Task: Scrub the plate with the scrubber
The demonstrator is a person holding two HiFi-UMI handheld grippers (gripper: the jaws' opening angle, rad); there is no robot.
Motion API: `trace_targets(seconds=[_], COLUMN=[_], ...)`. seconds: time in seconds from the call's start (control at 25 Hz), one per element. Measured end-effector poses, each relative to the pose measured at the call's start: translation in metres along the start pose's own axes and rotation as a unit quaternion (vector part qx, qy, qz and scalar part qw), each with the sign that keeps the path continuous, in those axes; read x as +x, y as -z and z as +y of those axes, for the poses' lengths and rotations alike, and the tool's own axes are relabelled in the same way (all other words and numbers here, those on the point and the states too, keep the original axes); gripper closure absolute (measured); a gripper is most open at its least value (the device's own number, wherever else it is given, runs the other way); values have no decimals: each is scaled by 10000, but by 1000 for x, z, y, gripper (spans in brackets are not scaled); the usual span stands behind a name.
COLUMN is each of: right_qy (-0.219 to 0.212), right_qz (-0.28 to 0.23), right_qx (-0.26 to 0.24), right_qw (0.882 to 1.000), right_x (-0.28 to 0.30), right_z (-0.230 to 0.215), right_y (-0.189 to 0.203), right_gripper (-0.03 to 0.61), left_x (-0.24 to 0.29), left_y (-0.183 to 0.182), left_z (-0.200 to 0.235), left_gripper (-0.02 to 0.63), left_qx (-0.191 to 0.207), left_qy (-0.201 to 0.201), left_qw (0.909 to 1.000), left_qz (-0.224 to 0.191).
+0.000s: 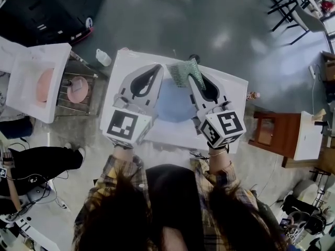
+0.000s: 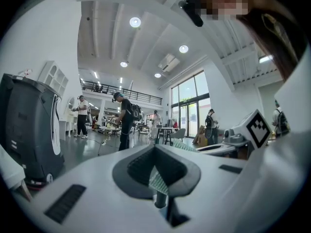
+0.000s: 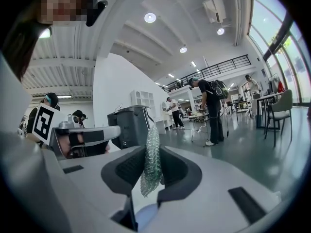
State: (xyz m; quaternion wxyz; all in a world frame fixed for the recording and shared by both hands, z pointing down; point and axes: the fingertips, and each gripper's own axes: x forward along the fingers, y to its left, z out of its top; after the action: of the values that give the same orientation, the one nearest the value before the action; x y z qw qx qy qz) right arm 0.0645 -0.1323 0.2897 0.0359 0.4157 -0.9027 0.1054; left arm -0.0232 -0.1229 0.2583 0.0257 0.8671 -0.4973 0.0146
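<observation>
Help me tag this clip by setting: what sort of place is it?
Probably a big open lab or workshop hall, not a kitchen: tall windows, a mezzanine railing, and other people on a bare grey floor.

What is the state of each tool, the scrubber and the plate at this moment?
Left tool: shut, over the plate's left side.
Right tool: shut on the scrubber.
Scrubber: pinched on edge; contact with the plate cannot be told.
Plate: flat on the white table, partly under both tools.
</observation>
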Motion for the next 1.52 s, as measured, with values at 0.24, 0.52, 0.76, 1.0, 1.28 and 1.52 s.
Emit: trace_targets(seconds=[0.24, 0.52, 0.76, 1.0, 1.28, 1.52], right_qy=[68, 77, 83, 151, 297, 390], right_qz=[99, 463, 751, 1030, 1254, 1422], right_qx=[26, 113, 315, 479, 631, 745], right_qw=[9999, 9988, 9966, 9934, 9897, 9863], right_x=[1, 5, 4, -3, -6, -5], right_z=[-2, 1, 6, 8, 1, -12], right_y=[10, 47, 85, 120, 152, 178], right_gripper=[485, 485, 485, 485, 485, 485], left_x=[4, 2, 0, -4, -4, 2], left_y=[20, 67, 103, 152, 194, 230], left_z=[3, 6, 7, 9, 6, 1], left_gripper=[598, 598, 598, 597, 597, 597], left_qx=[76, 77, -110, -231, -359, -446], left_qy=[76, 148, 125, 164, 283, 432], left_qw=[9997, 9980, 9965, 9926, 9875, 9802], left_qz=[208, 606, 822, 1181, 1509, 1882])
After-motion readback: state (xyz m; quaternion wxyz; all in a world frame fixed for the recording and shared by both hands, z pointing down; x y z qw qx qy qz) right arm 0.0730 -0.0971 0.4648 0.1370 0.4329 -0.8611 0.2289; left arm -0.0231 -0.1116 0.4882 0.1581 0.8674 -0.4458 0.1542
